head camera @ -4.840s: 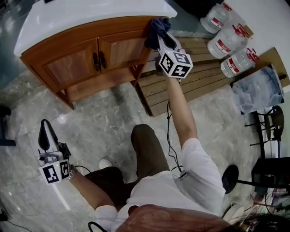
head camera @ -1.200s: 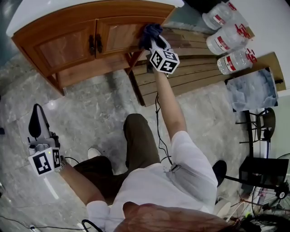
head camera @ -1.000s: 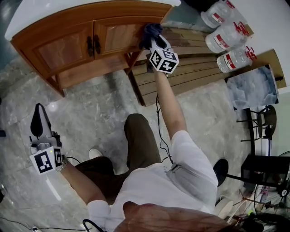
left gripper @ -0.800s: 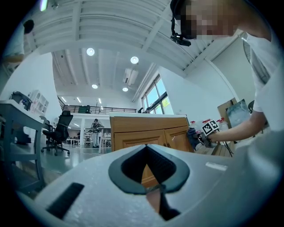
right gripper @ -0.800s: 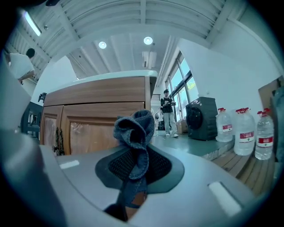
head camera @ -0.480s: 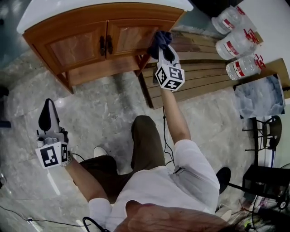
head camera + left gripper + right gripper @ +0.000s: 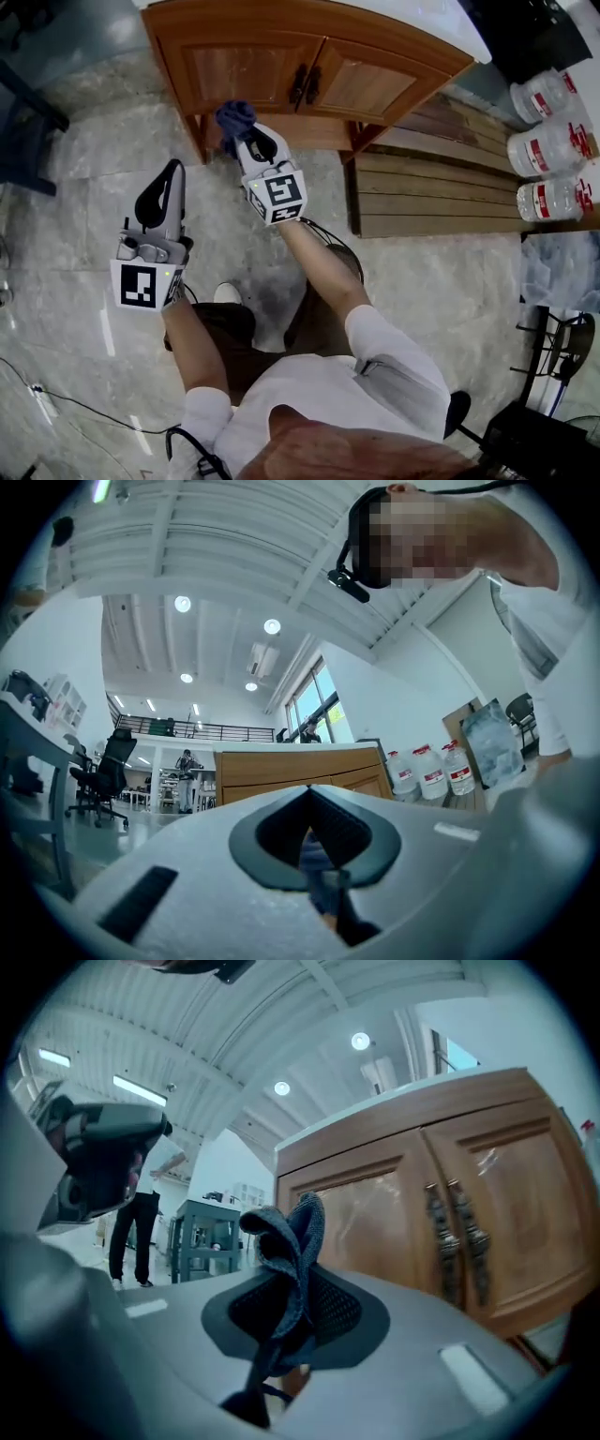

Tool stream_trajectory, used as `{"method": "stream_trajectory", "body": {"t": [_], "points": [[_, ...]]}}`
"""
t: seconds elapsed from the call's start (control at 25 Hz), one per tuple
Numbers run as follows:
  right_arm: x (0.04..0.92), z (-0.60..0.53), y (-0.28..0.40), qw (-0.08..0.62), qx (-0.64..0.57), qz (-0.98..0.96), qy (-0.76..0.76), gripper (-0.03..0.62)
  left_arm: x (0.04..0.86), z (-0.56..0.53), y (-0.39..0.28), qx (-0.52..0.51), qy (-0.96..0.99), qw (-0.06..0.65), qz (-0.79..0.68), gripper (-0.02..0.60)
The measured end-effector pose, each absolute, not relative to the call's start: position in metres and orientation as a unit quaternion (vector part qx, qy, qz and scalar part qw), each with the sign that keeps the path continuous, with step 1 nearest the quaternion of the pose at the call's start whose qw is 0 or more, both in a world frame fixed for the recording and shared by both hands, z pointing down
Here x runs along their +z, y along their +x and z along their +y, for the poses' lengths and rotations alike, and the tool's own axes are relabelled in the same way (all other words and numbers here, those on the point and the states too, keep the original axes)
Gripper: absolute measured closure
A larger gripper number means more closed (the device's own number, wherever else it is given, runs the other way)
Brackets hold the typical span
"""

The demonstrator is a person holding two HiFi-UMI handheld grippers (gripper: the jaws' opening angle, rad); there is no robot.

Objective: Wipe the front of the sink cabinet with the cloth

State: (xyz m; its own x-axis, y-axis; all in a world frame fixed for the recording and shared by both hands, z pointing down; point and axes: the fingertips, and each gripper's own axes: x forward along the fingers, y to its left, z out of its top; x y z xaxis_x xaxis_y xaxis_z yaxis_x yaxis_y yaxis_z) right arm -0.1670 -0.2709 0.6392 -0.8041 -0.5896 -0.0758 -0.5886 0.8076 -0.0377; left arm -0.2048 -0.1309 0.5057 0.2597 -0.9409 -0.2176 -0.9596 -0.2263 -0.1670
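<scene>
Right gripper [image 7: 248, 145]: jaws clamped on the cloth [image 7: 234, 117]. In the right gripper view the dark blue cloth [image 7: 286, 1232] is pinched between the jaw tips. A bunched fold sticks up and forward past them, and a thin tail hangs back toward the camera.

Cloth position: at the tip of the right gripper, ahead of the jaws. From the head view it sits over the lower left part of the sink cabinet [image 7: 281, 70], by the bottom rail and close to the left front leg. From the right gripper view it lines up with the left door, with the cabinet [image 7: 422, 1222] filling the right half of the picture and the paired door handles [image 7: 455, 1241] to the right of the cloth. I cannot tell whether the cloth touches the wood.

Left gripper [image 7: 169, 173]: jaws closed tip to tip, nothing held. The left gripper view shows the tips [image 7: 309, 789] meeting and only the diamond-shaped gap behind them. It is held low over the marble floor [image 7: 75, 187], to the left of the right gripper and short of the cabinet. It points roughly at the cabinet, which shows beyond the jaws in its own view.

Other: wooden pallet [image 7: 431, 192] on the floor right of the cabinet, and water bottles [image 7: 553, 145] at the far right.
</scene>
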Motion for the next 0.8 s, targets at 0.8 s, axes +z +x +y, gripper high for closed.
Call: {"method": "stream_trajectory", "body": {"t": [0.8], "points": [[0.664, -0.321, -0.283, -0.008, 0.04, 0.948, -0.315, 0.52, 0.499, -0.112, -0.224, 0.016, -0.763, 0.153, 0.628, 0.577]]}}
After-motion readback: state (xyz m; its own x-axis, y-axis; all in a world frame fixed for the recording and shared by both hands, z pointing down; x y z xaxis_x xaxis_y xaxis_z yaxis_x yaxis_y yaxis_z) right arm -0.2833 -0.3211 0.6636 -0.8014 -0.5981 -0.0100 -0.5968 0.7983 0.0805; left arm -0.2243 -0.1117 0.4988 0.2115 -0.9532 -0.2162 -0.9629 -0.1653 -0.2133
